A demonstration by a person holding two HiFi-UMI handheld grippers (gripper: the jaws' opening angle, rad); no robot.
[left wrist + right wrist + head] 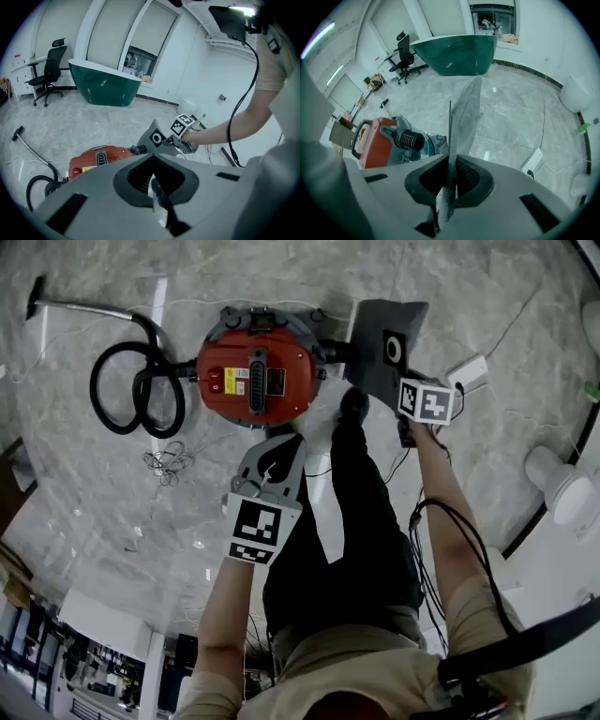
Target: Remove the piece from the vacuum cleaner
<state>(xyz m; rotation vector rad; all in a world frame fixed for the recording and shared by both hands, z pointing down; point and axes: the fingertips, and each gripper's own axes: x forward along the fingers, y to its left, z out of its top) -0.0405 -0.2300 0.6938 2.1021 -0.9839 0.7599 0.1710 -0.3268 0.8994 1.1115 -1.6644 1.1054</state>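
The red vacuum cleaner stands on the marble floor, with its black hose coiled to its left. My right gripper is shut on the lower edge of a flat grey dust bag that has a round collar hole. It holds the bag just right of the cleaner's ribbed inlet port. In the right gripper view the bag stands edge-on between the jaws. My left gripper hovers just below the cleaner, shut and with nothing in it. The left gripper view shows the cleaner and the bag.
A white power strip and cables lie right of the bag. A wire tangle lies below the hose. The person's black-trousered leg and shoe stand between the grippers. A green bathtub and an office chair stand farther off.
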